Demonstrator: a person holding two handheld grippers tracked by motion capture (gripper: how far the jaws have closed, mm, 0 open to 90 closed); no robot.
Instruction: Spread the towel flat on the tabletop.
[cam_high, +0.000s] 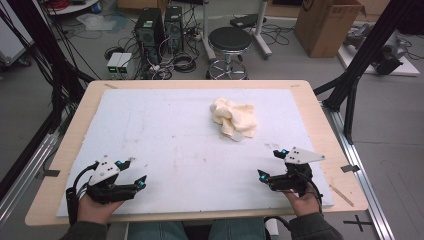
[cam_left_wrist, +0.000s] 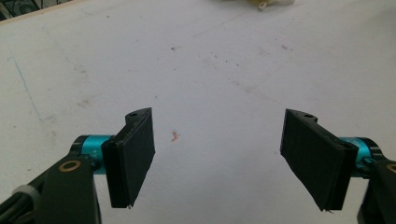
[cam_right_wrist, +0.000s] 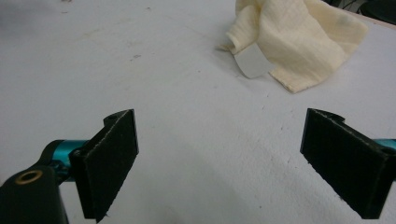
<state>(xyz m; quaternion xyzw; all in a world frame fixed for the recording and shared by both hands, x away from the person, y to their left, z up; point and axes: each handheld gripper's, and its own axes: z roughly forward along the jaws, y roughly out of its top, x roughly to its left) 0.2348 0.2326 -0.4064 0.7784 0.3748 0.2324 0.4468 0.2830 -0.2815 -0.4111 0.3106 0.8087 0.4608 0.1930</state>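
Cloth (cam_high: 233, 118) was noted crumpled, well apart from 2 wide-open, empty grippers, left (cam_high: 134, 173) and right (cam_high: 272, 163); a shallow pinch could snag only 1 layer.

**Colours on the table**

Cloth (cam_high: 233, 117): pale cream-yellow, plain, with a white tag. Mat (cam_high: 175, 150): white, faintly speckled and scuffed. Table (cam_high: 320, 120) edge: light wood. Left gripper (cam_high: 134, 172) and right gripper (cam_high: 270, 163): black, turquoise joints, grey plates.

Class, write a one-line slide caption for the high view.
Open left tongs and right tongs rest near the white mat's front edge; crumpled cream cloth lies beyond.
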